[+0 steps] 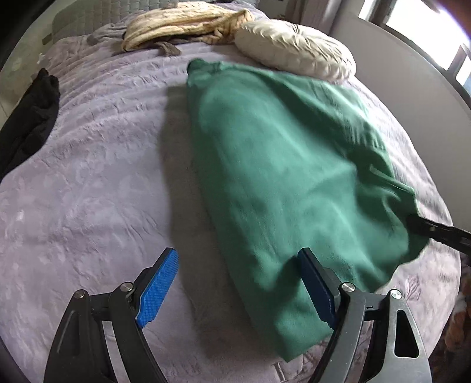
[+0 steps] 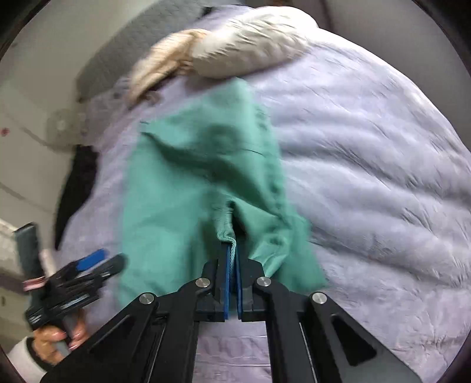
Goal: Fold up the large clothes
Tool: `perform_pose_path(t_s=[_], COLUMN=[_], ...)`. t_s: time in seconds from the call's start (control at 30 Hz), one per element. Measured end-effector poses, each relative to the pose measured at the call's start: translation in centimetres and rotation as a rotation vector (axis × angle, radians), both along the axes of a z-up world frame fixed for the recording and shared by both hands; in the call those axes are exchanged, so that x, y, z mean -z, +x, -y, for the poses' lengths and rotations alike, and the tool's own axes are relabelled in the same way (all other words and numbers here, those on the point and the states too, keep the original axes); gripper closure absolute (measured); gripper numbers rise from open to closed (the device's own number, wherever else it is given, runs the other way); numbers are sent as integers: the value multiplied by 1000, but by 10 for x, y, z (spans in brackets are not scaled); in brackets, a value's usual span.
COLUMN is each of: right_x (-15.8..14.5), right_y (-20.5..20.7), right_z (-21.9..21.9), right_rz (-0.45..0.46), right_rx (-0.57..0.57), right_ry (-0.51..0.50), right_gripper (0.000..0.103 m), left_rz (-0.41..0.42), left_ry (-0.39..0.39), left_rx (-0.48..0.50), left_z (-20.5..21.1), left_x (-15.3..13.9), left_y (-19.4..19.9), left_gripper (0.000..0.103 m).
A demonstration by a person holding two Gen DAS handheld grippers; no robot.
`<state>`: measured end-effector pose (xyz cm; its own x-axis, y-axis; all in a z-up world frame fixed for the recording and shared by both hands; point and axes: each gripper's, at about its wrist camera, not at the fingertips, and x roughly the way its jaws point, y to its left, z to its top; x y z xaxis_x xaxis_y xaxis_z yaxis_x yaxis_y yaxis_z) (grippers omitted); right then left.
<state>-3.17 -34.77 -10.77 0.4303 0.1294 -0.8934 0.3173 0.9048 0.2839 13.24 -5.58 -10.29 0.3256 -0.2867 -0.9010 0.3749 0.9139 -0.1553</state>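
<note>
A large green garment point(image 1: 273, 165) lies lengthwise on the lilac bedspread point(image 1: 97, 165), folded into a long strip. My left gripper point(image 1: 238, 282) is open above its near end, with the right pad at the cloth's edge and nothing held. My right gripper point(image 2: 232, 259) is shut on a ribbed edge of the green garment point(image 2: 188, 188) and lifts it slightly. The right gripper also shows in the left wrist view point(image 1: 412, 219) at the garment's right corner. The left gripper shows in the right wrist view point(image 2: 97, 259), held by a hand.
A round cream cushion point(image 1: 297, 48) and a beige crumpled cloth point(image 1: 182, 23) lie at the head of the bed. A black garment point(image 1: 29, 117) hangs at the bed's left edge. A window is at the far right.
</note>
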Motion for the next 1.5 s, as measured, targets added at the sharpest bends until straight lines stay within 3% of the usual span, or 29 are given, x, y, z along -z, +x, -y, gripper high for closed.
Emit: perform_pose_path(t_s=[0.07, 0.1, 0.17, 0.27, 0.37, 0.4, 0.43, 0.47, 0.5, 0.67, 0.7, 0.73, 0.9, 1.1, 1.37, 1.4, 1.47, 1.5], right_x=[23, 46, 62, 45, 12, 3, 0, -3, -5, 12, 21, 29, 44, 80, 53, 51, 50, 50], right_y=[-20, -30, -38, -50, -50, -43, -33, -22, -4, 65, 82, 93, 116, 111, 78, 75, 70, 68], right_z=[19, 34, 47, 58, 73, 76, 78, 79, 79, 70, 67, 61, 64, 106, 115, 116, 116, 116], right_rz=[-50, -102, -131, -62, 41, 66, 77, 82, 96, 80, 47, 24, -17, -99, -76, -76, -83, -87], right_rx=[47, 96, 124, 150, 171, 149, 128, 110, 79, -14, -37, -50, -60, 80, 81, 76, 65, 62], right_ry=[22, 100, 168, 228, 203, 206, 206, 201, 194, 205, 202, 195, 109, 174, 207, 227, 259, 269], right_gripper=[99, 100, 100, 98, 89, 69, 38, 30, 30, 41, 59, 89, 95, 95, 94, 91, 66, 38], left_rz=[-16, -20, -29, -28, -44, -45, -44, -41, -41, -47, -48, -47, -56, -57, -86, -89, -105, -112], left_ry=[-2, -4, -4, -7, -18, -19, -19, -17, -15, -20, -21, -21, -40, -25, 8, 5, -26, -41], left_rx=[7, 11, 25, 22, 11, 8, 7, 7, 5, -15, -18, -21, -37, -49, -70, -73, -83, -88], left_z=[-1, -1, -1, 0, 0, -1, 0, 1, 1, -2, -2, -2, -3, -4, 0, 0, -2, -4], left_x=[9, 12, 16, 18, 20, 21, 21, 21, 21, 22, 22, 22, 26, 25, 13, 11, 4, 2], left_y=[-6, -9, -15, -17, -16, -16, -16, -17, -17, -17, -18, -18, -19, -19, -17, -16, -14, -13], left_gripper=[9, 8, 8, 8, 8, 8, 8, 8, 8, 8, 8, 8, 8, 4, 5, 5, 5, 5])
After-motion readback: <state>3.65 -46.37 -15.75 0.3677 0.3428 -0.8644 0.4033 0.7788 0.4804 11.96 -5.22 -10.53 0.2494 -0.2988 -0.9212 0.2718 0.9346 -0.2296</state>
